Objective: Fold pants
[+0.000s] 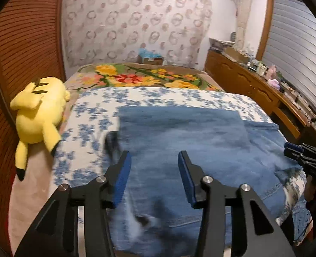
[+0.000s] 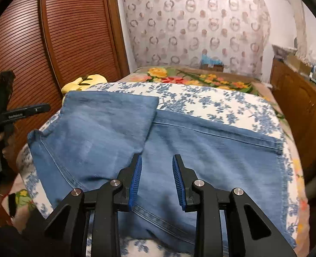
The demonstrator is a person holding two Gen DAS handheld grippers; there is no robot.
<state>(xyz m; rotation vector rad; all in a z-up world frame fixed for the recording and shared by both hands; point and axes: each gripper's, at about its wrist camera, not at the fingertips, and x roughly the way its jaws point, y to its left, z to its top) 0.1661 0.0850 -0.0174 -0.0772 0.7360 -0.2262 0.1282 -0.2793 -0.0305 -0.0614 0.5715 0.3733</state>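
Blue denim pants [image 1: 200, 141] lie spread on the bed, with one part folded over into a flat rectangle [image 2: 106, 124] on the left of the right wrist view. My left gripper [image 1: 154, 154] hovers over the denim, jaws apart and nothing between the pads. My right gripper [image 2: 156, 157] is also open above the cloth, just right of the folded layer's edge. The right gripper's tips [image 1: 295, 150] show at the right edge of the left wrist view, over the pants' frayed hem. A hand holds the left gripper's body [image 2: 8, 115] at the far left.
The bed has a white sheet with blue flowers [image 1: 89, 115] and a bright floral blanket [image 1: 136, 75] behind it. A yellow plush toy [image 1: 40, 111] lies on the bed's left side by a louvered wooden door [image 1: 25, 42]. A cluttered wooden dresser [image 1: 243, 81] runs along the right.
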